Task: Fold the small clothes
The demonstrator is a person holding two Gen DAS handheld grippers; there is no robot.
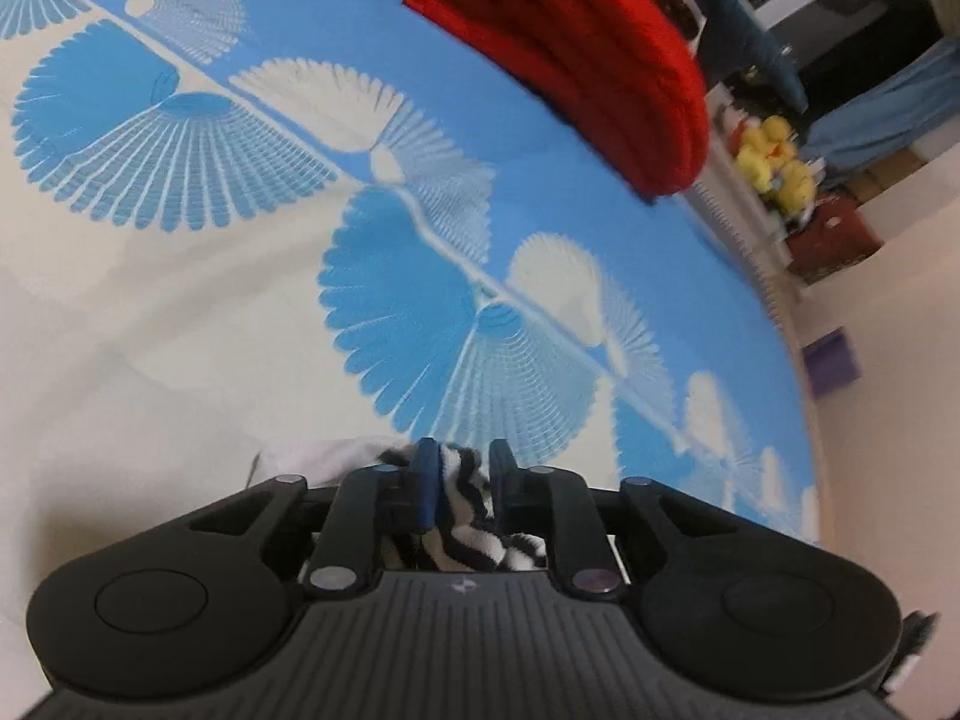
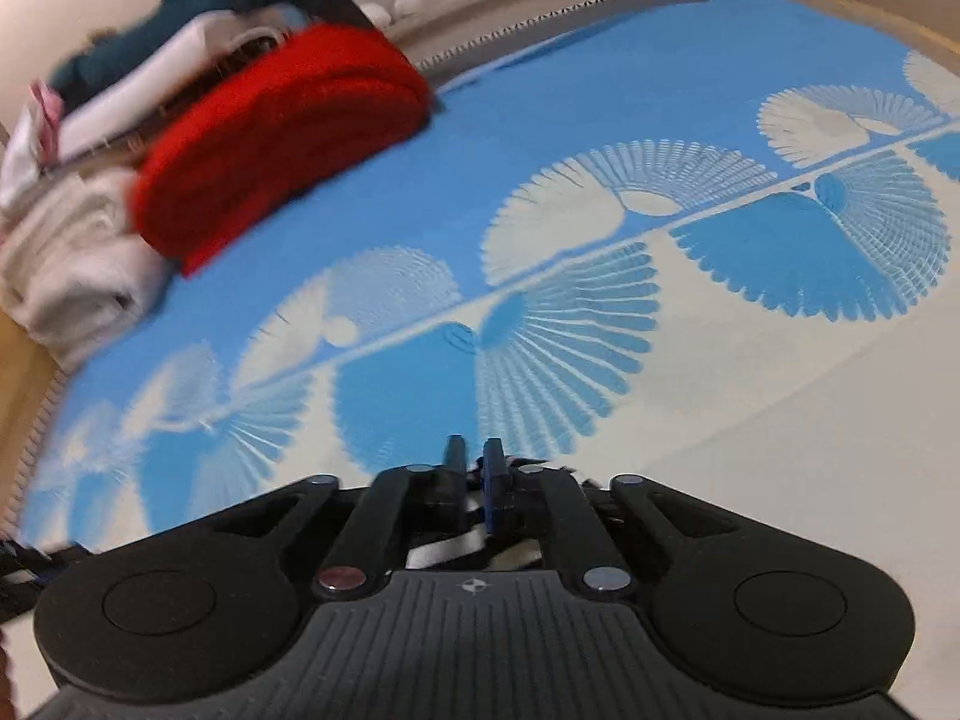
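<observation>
My left gripper is shut on a black-and-white zebra-striped garment, which bunches between the blue fingers and hangs under the gripper body. A white part of the cloth shows just left of the fingers. My right gripper is nearly closed on the same striped garment, of which only thin slivers show between and below the fingers. Both grippers are held above a blue and cream bedsheet with fan patterns. Most of the garment is hidden beneath the grippers.
A folded red blanket lies at the far side of the bed; it also shows in the right wrist view beside folded white towels and other stacked clothes. Yellow plush toys sit beyond the bed edge. The floor is to the right.
</observation>
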